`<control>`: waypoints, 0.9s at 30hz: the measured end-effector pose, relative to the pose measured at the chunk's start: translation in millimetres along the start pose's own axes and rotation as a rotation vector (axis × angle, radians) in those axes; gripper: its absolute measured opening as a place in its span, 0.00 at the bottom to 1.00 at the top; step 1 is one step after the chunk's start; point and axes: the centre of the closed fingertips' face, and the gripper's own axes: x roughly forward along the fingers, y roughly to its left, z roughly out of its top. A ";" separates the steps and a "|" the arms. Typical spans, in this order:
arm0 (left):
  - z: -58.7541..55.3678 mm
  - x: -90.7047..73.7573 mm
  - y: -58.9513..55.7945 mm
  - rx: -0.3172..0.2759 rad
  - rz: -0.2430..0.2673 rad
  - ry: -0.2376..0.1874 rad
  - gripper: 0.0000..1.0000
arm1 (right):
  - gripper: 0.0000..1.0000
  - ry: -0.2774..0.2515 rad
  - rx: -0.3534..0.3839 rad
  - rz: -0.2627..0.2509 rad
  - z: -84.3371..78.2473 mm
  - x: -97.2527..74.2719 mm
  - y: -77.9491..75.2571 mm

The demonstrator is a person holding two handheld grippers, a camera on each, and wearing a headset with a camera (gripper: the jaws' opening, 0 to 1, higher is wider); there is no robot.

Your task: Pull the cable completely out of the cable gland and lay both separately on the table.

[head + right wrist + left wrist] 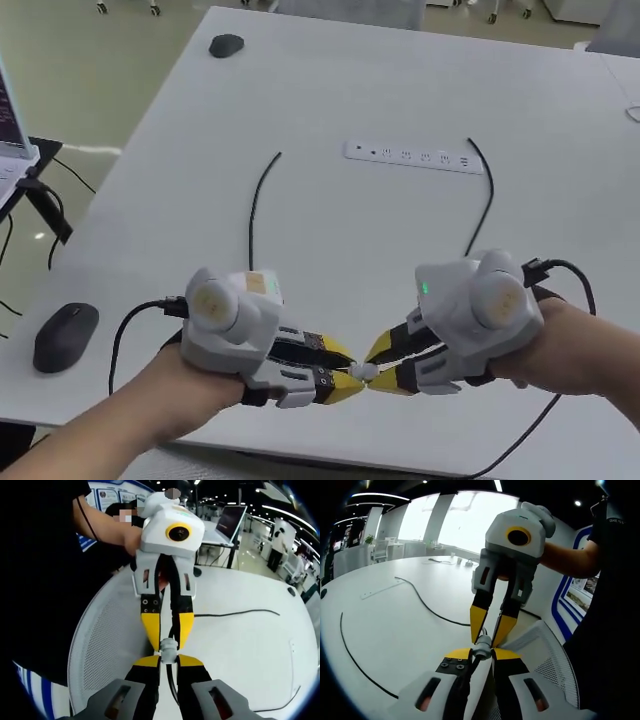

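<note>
Nearest, the left gripper [482,654] pinches the small white cable gland [482,647] between narrow, yellow-tipped jaws, above the near edge of the table [330,100]. Tip to tip with it, the right gripper [169,661] is closed on the black cable [173,682]. The gland's long axis lies along the line joining both grippers, its cable end toward the right one.
</note>
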 end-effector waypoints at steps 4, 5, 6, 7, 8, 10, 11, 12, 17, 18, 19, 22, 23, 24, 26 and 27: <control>-0.9 -0.7 1.0 -0.004 0.000 -0.001 0.16 | 0.07 -0.010 -0.025 -0.006 0.3 1.3 -0.1; -1.5 -1.0 1.4 -0.009 0.001 0.002 0.16 | 0.07 -0.013 -0.032 -0.009 0.4 1.8 0.0; -2.2 -1.3 2.0 -0.020 0.003 0.008 0.16 | 0.07 -0.019 -0.050 -0.013 0.5 2.8 0.1; -2.4 -1.6 2.6 -0.019 0.005 0.010 0.15 | 0.07 -0.025 -0.059 -0.019 0.6 3.2 -0.5; -2.5 -2.0 3.5 -0.018 0.011 0.012 0.15 | 0.07 -0.031 -0.059 -0.026 0.9 3.8 -1.3; -2.0 -2.9 5.4 -0.019 0.018 0.015 0.15 | 0.08 -0.054 -0.046 -0.038 1.7 4.0 -3.5; -1.7 -3.2 6.2 -0.022 0.020 0.018 0.15 | 0.08 -0.070 -0.038 -0.044 1.8 3.5 -4.5; -1.2 -3.3 7.1 -0.013 0.025 0.017 0.15 | 0.08 -0.082 -0.027 -0.053 2.9 2.6 -6.0; 5.8 -3.1 5.2 -0.003 0.021 0.021 0.14 | 0.09 -0.150 0.058 -0.041 6.1 -4.4 -7.1; 6.9 -3.0 5.0 0.001 0.020 0.023 0.14 | 0.09 -0.170 0.094 -0.037 7.6 -6.4 -7.6; 7.4 -3.1 5.2 0.010 0.022 0.025 0.14 | 0.10 -0.205 0.135 -0.031 9.9 -9.8 -9.2; 13.8 -5.0 4.4 0.044 0.025 0.020 0.14 | 0.17 -0.277 0.281 0.013 10.6 -16.5 -9.8; 15.6 -5.8 5.6 0.055 0.029 0.014 0.14 | 0.17 -0.288 0.320 0.016 8.4 -17.7 -12.2; 17.7 -6.3 6.4 0.067 0.032 0.013 0.14 | 0.16 -0.328 0.374 0.046 9.6 -20.7 -12.6; 19.6 -6.5 5.5 0.097 0.031 0.022 0.14 | 0.10 -0.389 0.510 0.080 9.8 -28.2 -19.3; 19.3 -7.0 7.6 0.122 0.041 0.032 0.14 | 0.10 -0.421 0.543 0.106 11.6 -31.4 -19.4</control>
